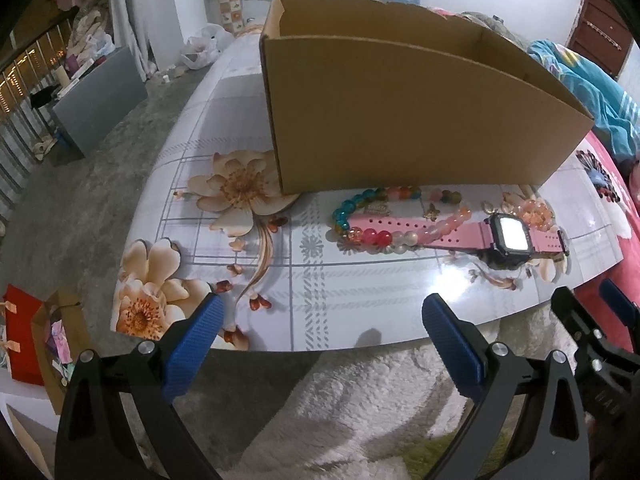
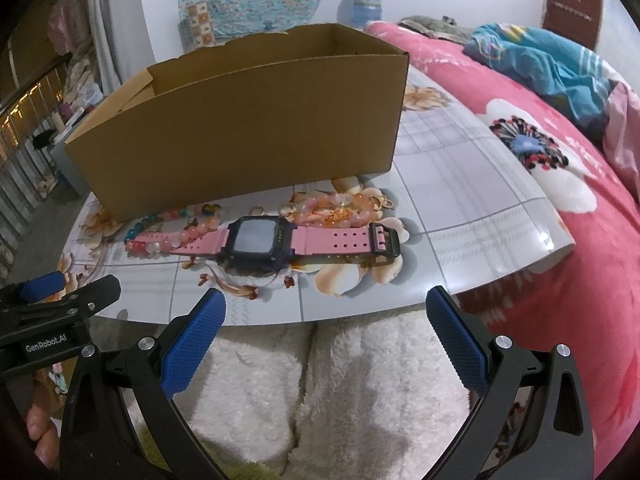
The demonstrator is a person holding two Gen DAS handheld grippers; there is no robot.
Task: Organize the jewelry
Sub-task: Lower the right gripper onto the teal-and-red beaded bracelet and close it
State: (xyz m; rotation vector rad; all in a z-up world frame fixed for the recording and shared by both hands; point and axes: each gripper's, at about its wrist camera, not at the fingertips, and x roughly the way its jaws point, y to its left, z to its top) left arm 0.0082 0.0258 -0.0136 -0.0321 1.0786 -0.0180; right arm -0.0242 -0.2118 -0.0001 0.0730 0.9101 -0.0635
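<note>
**Jewelry laid out before the box, both grippers spread**

Pink watch [image 2: 276,244] flat on the counter [image 2: 460,184], strap stretched out, dark case face up, buckle at its right end. Draped across the strap's left part, a multicoloured bead bracelet [image 1: 372,216]; just behind the watch, a peach bead bracelet [image 2: 336,208] and small gold pieces, too small to identify. Behind all of it, close by, an open cardboard box [image 1: 400,112]. At the counter's near edge, above white fleece: left hand-held gripper [image 1: 320,344] released, blue pads well apart, holding nothing; right hand-held gripper [image 2: 324,340] likewise spread and holding nothing. To the right, a pink floral bed [image 2: 560,240].
</note>
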